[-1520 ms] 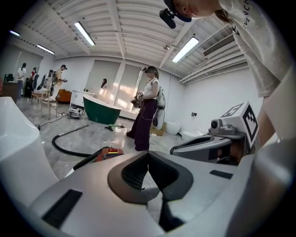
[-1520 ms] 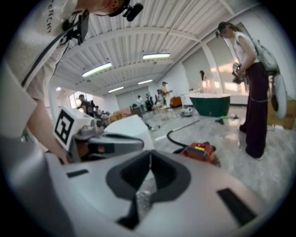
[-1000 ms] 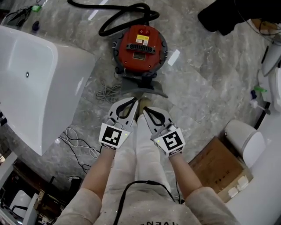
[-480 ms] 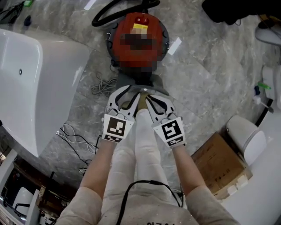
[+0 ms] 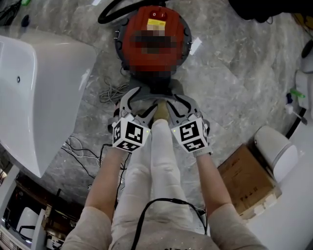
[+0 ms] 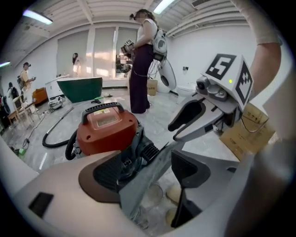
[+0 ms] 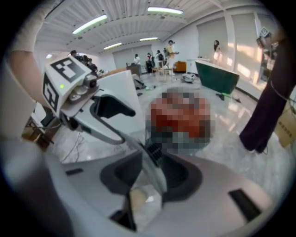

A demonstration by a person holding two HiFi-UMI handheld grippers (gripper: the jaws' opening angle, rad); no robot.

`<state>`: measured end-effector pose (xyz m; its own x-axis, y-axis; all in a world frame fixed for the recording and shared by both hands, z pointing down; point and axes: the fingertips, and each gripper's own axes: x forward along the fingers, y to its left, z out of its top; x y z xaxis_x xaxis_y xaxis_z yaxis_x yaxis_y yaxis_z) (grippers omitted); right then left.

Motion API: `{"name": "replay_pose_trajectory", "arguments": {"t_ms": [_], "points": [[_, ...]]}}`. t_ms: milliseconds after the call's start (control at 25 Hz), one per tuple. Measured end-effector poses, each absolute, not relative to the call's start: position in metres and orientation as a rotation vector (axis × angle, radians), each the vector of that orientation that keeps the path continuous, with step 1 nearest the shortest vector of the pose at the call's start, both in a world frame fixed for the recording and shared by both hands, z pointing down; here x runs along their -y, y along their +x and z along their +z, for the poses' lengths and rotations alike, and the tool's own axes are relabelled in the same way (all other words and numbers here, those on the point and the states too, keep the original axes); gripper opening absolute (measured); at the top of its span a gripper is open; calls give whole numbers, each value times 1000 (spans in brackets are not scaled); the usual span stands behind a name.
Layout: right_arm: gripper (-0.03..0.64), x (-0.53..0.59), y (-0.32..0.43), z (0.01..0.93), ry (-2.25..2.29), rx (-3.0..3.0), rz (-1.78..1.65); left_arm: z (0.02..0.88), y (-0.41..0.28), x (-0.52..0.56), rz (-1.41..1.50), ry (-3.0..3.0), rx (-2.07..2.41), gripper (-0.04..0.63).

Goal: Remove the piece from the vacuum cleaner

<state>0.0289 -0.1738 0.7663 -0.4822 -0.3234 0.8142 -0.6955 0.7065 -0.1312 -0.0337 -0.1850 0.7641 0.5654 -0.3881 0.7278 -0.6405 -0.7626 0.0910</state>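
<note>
Vacuum cleaner [image 5: 134, 51]: red and round, on the grey marble floor [image 5: 234, 73] at the top centre of the head view, with a black hose [image 5: 110, 12] curling away at the top edge.
Piece [image 5: 157, 92]: a thin grey curved plate on the cleaner's near side, just below the red body in the head view and right above my shoes.
Left gripper [image 5: 141, 101]: in my left hand, left of centre, pointing down at the piece. Its jaws have just been opening and stand wide apart. In its own view the plate's edge runs diagonally between them – I see no pad pressing on it.
Right gripper [image 5: 178, 102]: beside the left one, right of centre, also tilted down. Its jaws have just been opening too, to a narrower gap. The same grey edge stands between them, and I have no hold on it.
Grippers to each other: near, side by side, one on each half of the plate.
Surroundings: a white bathtub [image 5: 39, 88] fills the left side – a loose cord [image 5: 110, 93] lies between it and the cleaner. A cardboard box [image 5: 244, 176] sits at the lower right.
</note>
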Motion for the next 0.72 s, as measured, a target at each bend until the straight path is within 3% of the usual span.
{"name": "replay_pose_trajectory", "arguments": {"t_ms": [280,720], "points": [[211,160,43,809,582,1930,473,797,-31,175,1302,2497,720,356],[218,167,36,837,502,1875,332,840,-16,172,1634,2549,462,356]]}}
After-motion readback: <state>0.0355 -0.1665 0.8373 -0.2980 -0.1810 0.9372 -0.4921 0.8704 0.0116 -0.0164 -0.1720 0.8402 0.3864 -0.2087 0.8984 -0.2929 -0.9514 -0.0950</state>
